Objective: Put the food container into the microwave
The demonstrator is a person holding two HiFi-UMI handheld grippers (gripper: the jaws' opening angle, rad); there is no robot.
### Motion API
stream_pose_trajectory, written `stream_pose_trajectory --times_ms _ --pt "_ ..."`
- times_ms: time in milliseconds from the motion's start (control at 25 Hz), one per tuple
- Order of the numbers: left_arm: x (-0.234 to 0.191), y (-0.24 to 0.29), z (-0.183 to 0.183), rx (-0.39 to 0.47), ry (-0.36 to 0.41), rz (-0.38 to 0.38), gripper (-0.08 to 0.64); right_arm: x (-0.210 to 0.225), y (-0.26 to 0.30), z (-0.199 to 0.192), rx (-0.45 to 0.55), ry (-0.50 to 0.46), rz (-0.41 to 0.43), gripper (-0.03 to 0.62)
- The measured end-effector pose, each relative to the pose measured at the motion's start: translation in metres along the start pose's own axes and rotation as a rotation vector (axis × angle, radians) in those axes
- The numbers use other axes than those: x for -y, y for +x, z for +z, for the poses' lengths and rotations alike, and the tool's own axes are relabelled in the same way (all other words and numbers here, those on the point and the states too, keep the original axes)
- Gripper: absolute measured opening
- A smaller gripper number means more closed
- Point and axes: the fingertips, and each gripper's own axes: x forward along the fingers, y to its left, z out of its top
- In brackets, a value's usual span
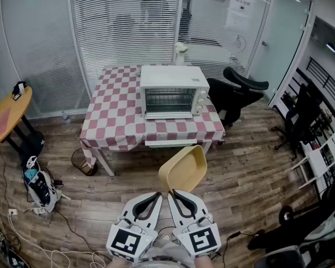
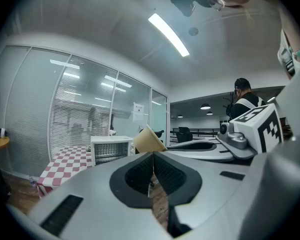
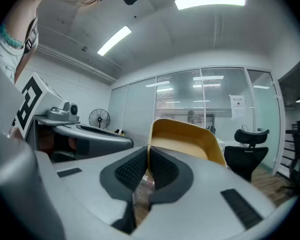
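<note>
A yellow food container (image 1: 183, 169) tilts up over the wooden floor, held by its near rim in my right gripper (image 1: 171, 192), which is shut on it. In the right gripper view the container (image 3: 190, 139) rises just past the closed pads of the right gripper (image 3: 148, 151). My left gripper (image 1: 161, 194) sits right beside it, shut with nothing between its jaws; its own view shows the left gripper (image 2: 152, 154) with pads pressed together and the container (image 2: 147, 140) beyond. The white microwave (image 1: 173, 94) stands on a red-checked table (image 1: 111, 121) ahead, its door (image 1: 170, 143) folded down open.
A black office chair (image 1: 234, 91) stands right of the table. A round wooden side table (image 1: 8, 116), a bag (image 1: 39, 188) and loose cables lie at the left. More chairs (image 1: 301, 121) and shelving line the right wall. Glass partitions with blinds are behind.
</note>
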Motion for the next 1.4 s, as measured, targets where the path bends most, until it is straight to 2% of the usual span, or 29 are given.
stream_pose_trajectory --times_ms 440,640,1080,1400 --pt "-0.005 0.013 -0.003 0.021 -0.02 0.043 0.012 0.008 0.005 -0.009 -0.011 -0.007 0.048 0.009" --pt "-0.016 0.025 -0.009 -0.005 -0.028 0.04 0.012 0.016 0.02 -0.013 -0.009 0.015 0.061 0.009" --pt "-0.08 0.099 0.005 0.022 -0.035 -0.015 0.012 0.066 0.097 -0.017 -0.041 0.003 0.024 0.009" --pt "-0.13 0.154 0.009 -0.003 -0.026 -0.057 0.012 0.105 0.158 -0.019 -0.058 0.007 -0.024 0.009"
